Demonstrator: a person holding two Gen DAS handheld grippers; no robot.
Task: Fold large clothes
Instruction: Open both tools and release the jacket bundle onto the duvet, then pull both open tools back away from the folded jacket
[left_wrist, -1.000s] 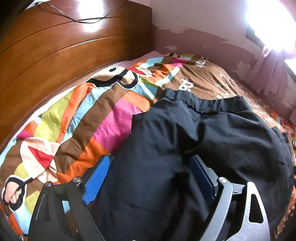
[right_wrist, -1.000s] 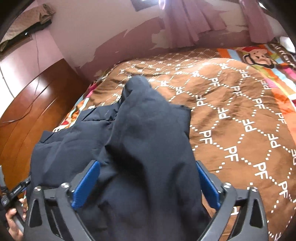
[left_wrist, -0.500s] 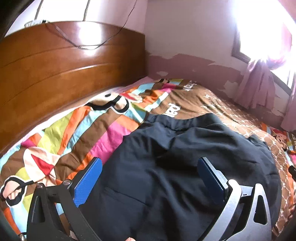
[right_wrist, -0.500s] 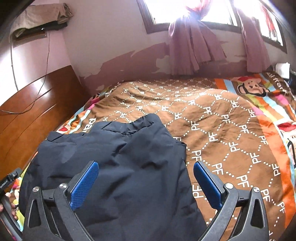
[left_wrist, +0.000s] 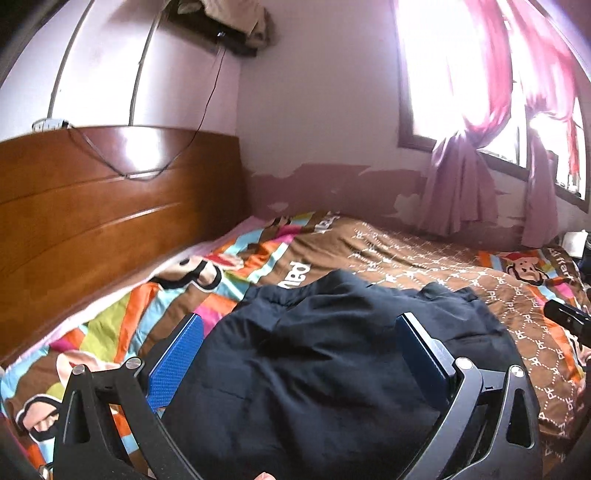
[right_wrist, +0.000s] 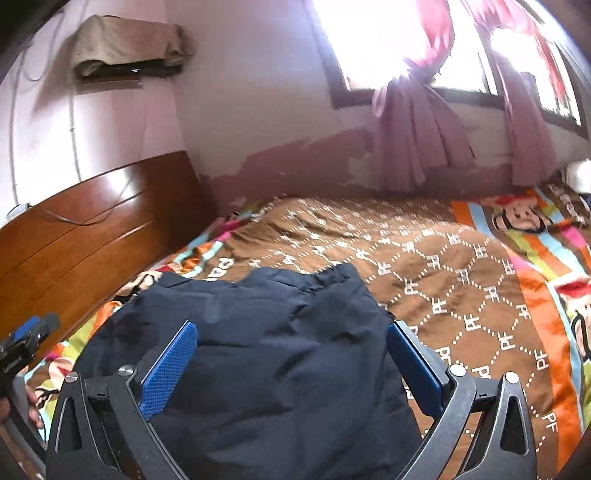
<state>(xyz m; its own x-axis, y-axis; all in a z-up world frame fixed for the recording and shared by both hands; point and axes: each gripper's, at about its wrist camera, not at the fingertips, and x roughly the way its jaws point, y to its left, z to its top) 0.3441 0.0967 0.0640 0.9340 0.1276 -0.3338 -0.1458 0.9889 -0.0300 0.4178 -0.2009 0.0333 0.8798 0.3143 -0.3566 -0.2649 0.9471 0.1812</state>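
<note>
Both grippers are held wide apart above a dark navy garment lying on the bed.

The left gripper (left_wrist: 299, 354) is seen with its blue pads spread to full width, the jaws having just been opening, and no cloth is pinched between them. The right gripper (right_wrist: 291, 360) is likewise shown with its jaws wide and nothing clamped. The dark navy garment (right_wrist: 266, 354) is laid in a bunched, partly folded heap on the near left part of the patterned bedspread (right_wrist: 461, 295), close to the wooden headboard (left_wrist: 110, 206) at the left. Tied pink curtains (right_wrist: 417, 136) are seen at the far window.
</note>
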